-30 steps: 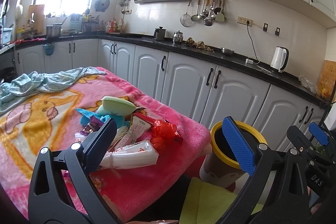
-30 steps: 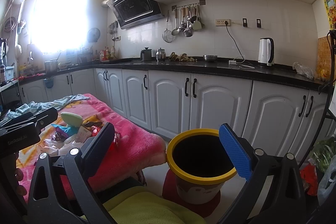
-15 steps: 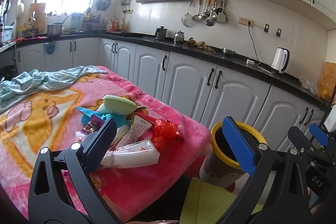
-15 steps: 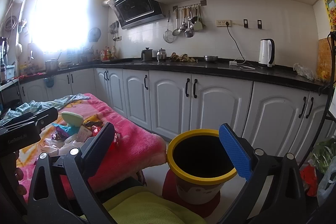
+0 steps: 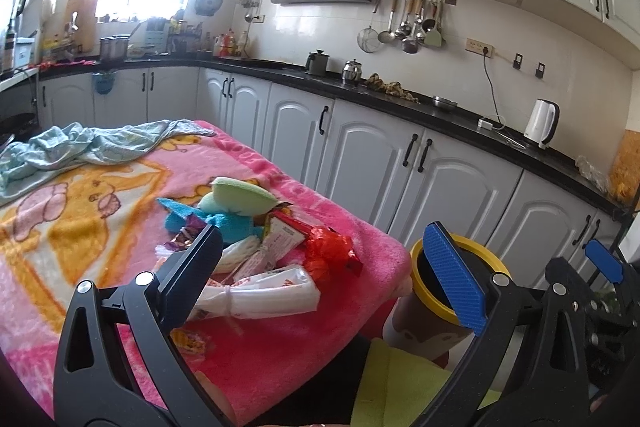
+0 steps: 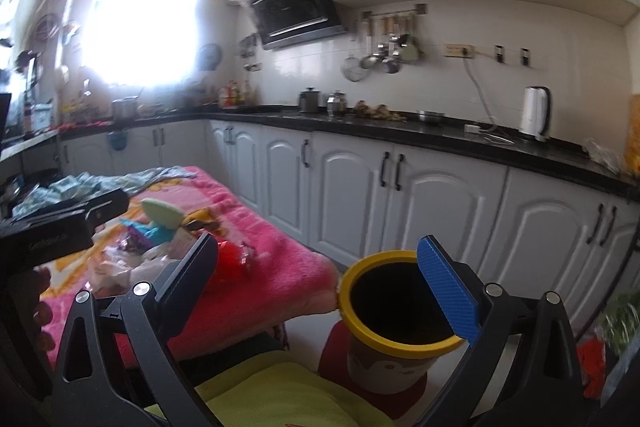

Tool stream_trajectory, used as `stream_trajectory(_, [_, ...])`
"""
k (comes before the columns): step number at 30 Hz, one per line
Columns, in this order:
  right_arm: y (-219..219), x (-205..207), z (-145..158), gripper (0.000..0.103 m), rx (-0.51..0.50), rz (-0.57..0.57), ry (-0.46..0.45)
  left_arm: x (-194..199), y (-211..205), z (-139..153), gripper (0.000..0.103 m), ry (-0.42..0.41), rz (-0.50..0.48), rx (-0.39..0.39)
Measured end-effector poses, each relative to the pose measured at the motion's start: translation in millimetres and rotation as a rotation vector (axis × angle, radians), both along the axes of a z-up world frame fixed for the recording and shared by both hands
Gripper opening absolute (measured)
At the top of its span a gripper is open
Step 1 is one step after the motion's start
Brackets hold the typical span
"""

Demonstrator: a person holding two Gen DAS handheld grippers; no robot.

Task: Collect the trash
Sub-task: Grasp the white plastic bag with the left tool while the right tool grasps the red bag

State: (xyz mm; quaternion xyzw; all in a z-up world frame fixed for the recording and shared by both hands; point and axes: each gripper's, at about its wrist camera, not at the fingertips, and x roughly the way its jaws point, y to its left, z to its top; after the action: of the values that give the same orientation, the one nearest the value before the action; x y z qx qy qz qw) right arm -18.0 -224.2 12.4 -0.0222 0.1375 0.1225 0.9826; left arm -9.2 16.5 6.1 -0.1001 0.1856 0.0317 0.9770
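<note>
- Location: the trash pile point(image 5: 256, 251) lies on the pink blanket point(image 5: 100, 227), near the corner closest to the yellow-rimmed bin point(image 5: 460, 291). The bin stands on the floor just beside that corner, mouth open and unobstructed in the right wrist view.
- Left gripper point(image 5: 324, 267): fingers spread wide, nothing between them, held above and short of the pile.
- Right gripper point(image 6: 320, 275): fingers likewise released and empty, aimed between the blanket edge and the bin.
- White plastic packet point(image 5: 264, 291): nearest item, a long bundle tied around the middle. Judged light, soft and slippery; the tied waist looks the firmest place to pinch.
- Red foil wrapper point(image 5: 330, 253): crumpled, judged almost weightless and springy. Grip across the bunched centre, not a loose edge, which may tear or slide out.
- Green sponge point(image 5: 240, 193): rests on top at the far side. Judged compressible and easy to hold across its thickness.
- Blue cloth item point(image 5: 224, 223) and the small printed packets beneath it overlap; where one ends and another begins cannot be told.
- Risk: the plush blanket could be pinched along with thin film.
</note>
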Motion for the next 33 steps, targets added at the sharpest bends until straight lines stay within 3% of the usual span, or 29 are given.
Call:
stream_trajectory(14, [46, 3, 1, 0.097, -0.077, 0.244, 0.017, -11, 65, -6, 0.092, 0.033, 0.146, -0.069])
stream_trajectory(24, [78, 22, 4, 0.097, -0.118, 0.369, 0.041, -11, 116, -31, 0.092, 0.132, 0.222, -0.138])
stream_trajectory(33, [100, 83, -11, 0.097, -0.107, 0.439, 0.195, 12, 140, -60, 0.092, 0.27, 0.223, -0.206])
